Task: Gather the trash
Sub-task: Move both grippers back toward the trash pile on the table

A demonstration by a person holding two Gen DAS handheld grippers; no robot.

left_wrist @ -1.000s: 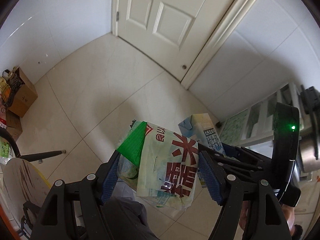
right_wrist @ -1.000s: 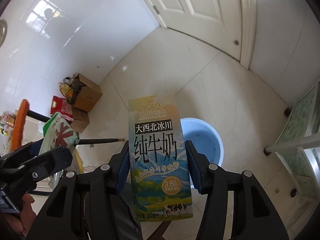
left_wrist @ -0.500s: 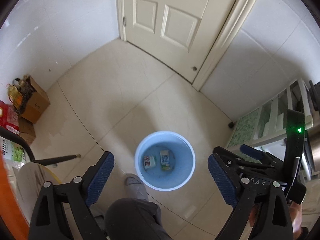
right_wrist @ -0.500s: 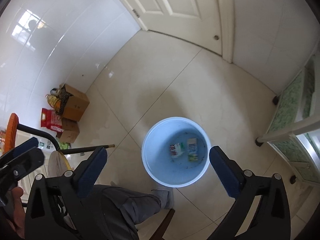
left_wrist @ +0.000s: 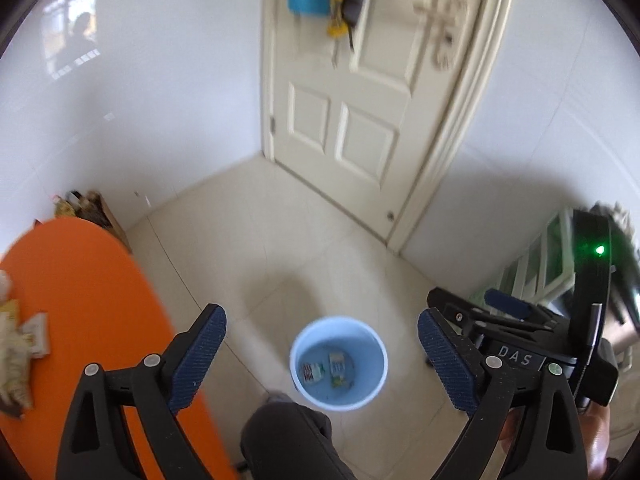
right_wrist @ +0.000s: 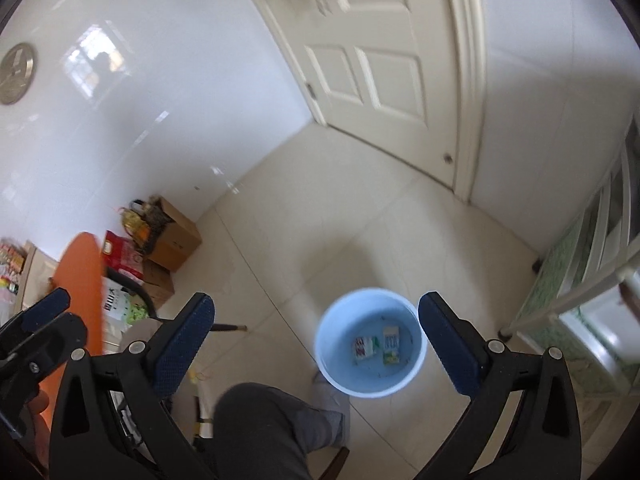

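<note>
A pale blue bin (left_wrist: 340, 334) (right_wrist: 360, 312) stands on the tiled floor below both grippers. In it lie a red-and-white packet (left_wrist: 312, 372) (right_wrist: 364, 347) and a milk carton (left_wrist: 338, 364) (right_wrist: 392, 345). My left gripper (left_wrist: 322, 314) hangs high above the bin, its jaws opening, with nothing between them. My right gripper (right_wrist: 317, 299) is open wide and empty, also well above the bin. On the orange table (left_wrist: 80, 300) at the left lie crumpled wrappers (left_wrist: 16, 344).
A person's knee (left_wrist: 288, 440) (right_wrist: 260, 432) sits just in front of the bin. Cardboard boxes (right_wrist: 176, 240) and bags stand by the left wall. A white door (left_wrist: 360, 120) is at the back, and a white shelf unit (right_wrist: 592, 280) on the right.
Both grippers let go: the packet and the milk carton fell into the bin. Both hands then rose and tilted up, so the bin looks smaller and the orange table shows.
</note>
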